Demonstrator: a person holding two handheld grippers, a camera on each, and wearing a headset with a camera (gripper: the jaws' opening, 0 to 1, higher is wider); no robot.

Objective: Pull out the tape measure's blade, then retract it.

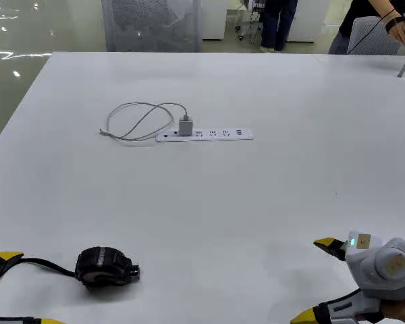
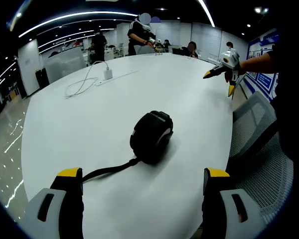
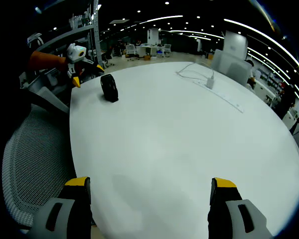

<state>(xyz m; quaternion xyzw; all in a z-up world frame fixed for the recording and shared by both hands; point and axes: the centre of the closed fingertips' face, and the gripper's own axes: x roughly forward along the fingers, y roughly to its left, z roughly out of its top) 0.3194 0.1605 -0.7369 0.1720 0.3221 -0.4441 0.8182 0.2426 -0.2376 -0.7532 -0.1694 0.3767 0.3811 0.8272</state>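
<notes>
We hold the left tongs (image 2: 143,174) low at the near left, jaws spread wide, yellow tips well apart and gripping nothing. The right tongs (image 3: 151,182) sit at the near right, jaws likewise wide and empty, with our right hand (image 1: 399,312) behind their white body. The two tongs are well apart, each angled inward.

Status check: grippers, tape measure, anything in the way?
Left gripper open, right gripper open, both empty. Tape measure on table ahead of left gripper, untouched, no blade out. Power strip and cable far off, not in the path.
</notes>
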